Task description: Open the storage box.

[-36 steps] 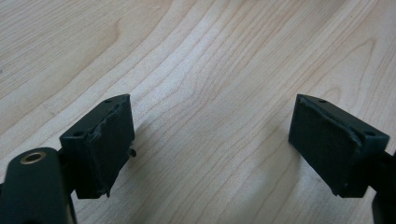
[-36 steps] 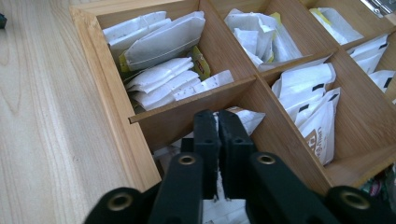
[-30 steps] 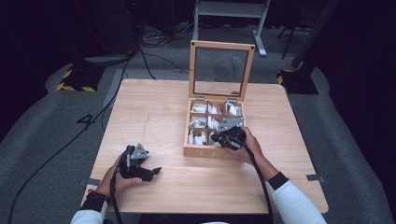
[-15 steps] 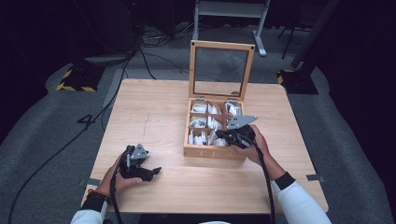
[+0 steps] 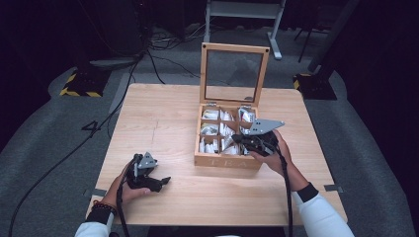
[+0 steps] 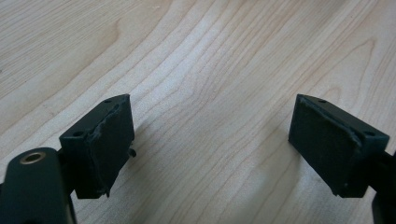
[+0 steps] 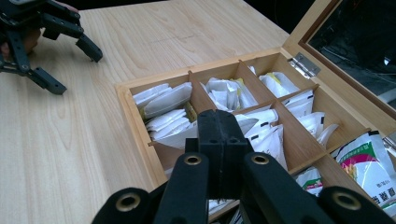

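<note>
Right gripper (image 7: 219, 135) is pinching a sachet (image 7: 175, 137) just above the box (image 7: 140, 135); thin grip risks dropping it. Left gripper (image 6: 210, 144) is idling, jaws wide and empty.

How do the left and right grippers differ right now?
The left gripper has its jaws wide apart with nothing between them; the right gripper is shut on a white sachet. The left sits over bare table; the right is over the wooden box. Both have black jaws.
</note>
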`<state>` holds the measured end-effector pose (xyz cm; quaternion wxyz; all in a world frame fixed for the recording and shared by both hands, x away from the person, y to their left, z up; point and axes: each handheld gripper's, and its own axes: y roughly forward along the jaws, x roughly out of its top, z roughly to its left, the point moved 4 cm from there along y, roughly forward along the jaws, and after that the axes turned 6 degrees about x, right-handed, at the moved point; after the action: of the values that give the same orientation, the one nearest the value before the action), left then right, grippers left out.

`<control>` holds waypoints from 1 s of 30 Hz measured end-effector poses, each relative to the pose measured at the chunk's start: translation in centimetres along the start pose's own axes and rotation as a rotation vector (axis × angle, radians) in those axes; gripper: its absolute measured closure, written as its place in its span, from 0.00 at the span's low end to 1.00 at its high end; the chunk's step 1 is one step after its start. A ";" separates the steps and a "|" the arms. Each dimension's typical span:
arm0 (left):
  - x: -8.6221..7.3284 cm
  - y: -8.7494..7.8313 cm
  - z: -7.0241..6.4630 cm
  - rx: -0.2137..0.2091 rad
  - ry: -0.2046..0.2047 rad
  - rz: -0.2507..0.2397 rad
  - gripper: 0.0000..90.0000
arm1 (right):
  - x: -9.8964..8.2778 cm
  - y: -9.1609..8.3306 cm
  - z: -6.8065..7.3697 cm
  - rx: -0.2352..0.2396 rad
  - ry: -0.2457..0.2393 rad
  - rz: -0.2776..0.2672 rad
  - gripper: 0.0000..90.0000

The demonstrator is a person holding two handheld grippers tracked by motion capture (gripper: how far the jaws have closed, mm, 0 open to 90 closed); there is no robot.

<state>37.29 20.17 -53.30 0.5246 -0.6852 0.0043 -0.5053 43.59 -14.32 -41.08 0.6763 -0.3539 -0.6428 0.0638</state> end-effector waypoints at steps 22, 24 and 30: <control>0.0 0.0 0.0 0.000 -0.002 0.000 0.16 | 0.2 -3.7 0.9 0.033 -0.010 -0.080 1.00; 0.0 0.0 0.0 0.000 -0.002 0.000 0.16 | 0.2 -3.9 1.1 0.039 -0.017 -0.082 1.00; 0.0 0.0 0.0 0.001 -0.001 0.000 0.16 | -0.1 -4.4 2.1 0.064 -0.027 -0.085 1.00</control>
<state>37.29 20.17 -53.30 0.5249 -0.6852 0.0039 -0.5049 40.05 -16.83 -38.84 0.6808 -0.3036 -0.6639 0.0604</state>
